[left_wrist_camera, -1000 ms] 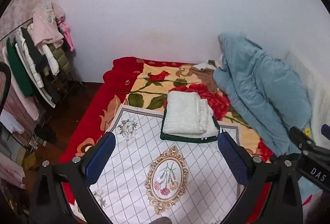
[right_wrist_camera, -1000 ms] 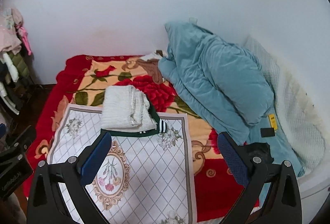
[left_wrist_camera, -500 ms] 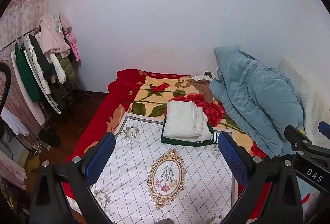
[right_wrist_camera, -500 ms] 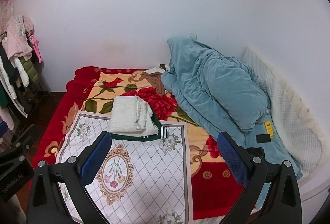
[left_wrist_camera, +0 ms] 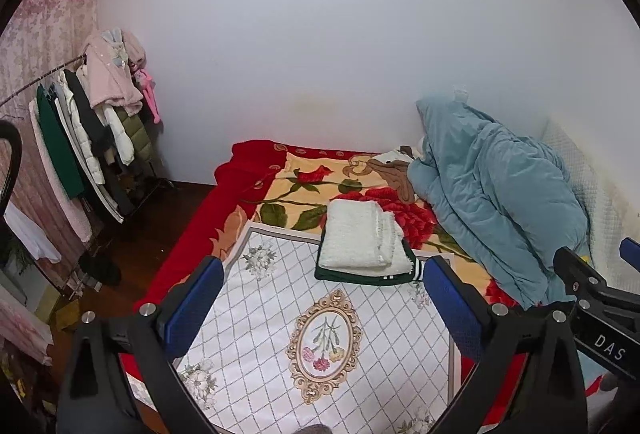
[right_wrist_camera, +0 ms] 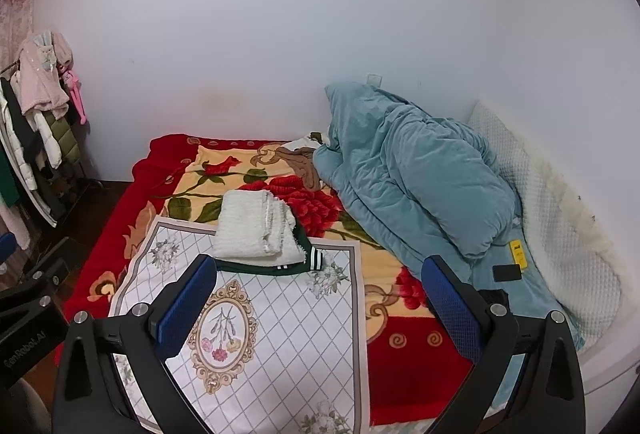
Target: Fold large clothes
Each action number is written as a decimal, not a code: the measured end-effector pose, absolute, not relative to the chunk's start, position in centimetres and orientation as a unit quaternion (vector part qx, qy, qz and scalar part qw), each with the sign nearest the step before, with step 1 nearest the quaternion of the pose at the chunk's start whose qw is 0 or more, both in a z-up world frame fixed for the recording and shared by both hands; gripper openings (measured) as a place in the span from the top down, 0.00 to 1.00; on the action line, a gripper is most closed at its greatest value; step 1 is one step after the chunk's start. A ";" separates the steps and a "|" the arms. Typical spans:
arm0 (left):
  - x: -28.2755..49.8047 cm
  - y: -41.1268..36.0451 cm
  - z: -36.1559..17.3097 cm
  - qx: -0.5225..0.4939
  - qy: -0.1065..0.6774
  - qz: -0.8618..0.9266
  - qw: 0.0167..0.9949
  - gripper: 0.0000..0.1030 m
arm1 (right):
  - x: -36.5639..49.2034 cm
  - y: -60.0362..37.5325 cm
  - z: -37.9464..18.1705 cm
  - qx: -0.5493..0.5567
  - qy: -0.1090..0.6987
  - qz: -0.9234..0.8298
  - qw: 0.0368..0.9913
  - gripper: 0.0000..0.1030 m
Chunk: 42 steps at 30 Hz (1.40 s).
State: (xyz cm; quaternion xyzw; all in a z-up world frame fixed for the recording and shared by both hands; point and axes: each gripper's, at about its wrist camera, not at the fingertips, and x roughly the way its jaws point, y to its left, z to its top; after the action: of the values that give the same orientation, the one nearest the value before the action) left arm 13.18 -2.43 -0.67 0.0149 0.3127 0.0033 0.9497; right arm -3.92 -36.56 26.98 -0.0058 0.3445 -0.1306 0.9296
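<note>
**Both grippers raised off the bed, folded stack on the mat**

Left wrist view: the left gripper [left_wrist_camera: 322, 298] was held above the bed, jaws wide apart, nothing between the blue textured pads [left_wrist_camera: 450, 308]. A white fluffy folded garment [left_wrist_camera: 362, 240] lay on top of a dark green folded garment [left_wrist_camera: 366, 274] with white-striped cuff, at the far edge of a white diamond-grid mat [left_wrist_camera: 260, 318] with a gold oval flower medallion. The mat lay on a red plush rose blanket [left_wrist_camera: 240, 174]. A rumpled teal quilt [left_wrist_camera: 492, 190] was piled at right. The other gripper's body read "DAS". A clothes rack [left_wrist_camera: 80, 130] stood at left.

Right wrist view: the right gripper [right_wrist_camera: 318, 302] was likewise spread open and empty. The white folded garment [right_wrist_camera: 254, 228] sat on the green one [right_wrist_camera: 304, 248], same mat edge. A yellow tag [right_wrist_camera: 517, 254] and a black rectangular object [right_wrist_camera: 507, 272] lay on the quilt [right_wrist_camera: 412, 178]. The left gripper's body read "GenRobot.AI".
</note>
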 end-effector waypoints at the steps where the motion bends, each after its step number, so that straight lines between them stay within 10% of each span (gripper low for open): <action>1: 13.1 -2.4 -0.7 0.015 0.314 0.004 0.949 0.01 | -4.0 -36.5 27.0 -0.006 0.345 -0.129 0.930 0.00; 42: 12.4 -2.4 0.1 0.021 0.309 0.024 0.951 0.01 | -2.8 -36.1 27.1 -0.011 0.346 -0.114 0.931 0.00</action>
State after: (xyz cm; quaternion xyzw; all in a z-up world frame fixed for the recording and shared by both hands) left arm 12.45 -2.36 0.07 0.0214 0.3085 0.0241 0.9507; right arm -2.83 -36.07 27.09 -0.0112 0.3461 -0.1143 0.9312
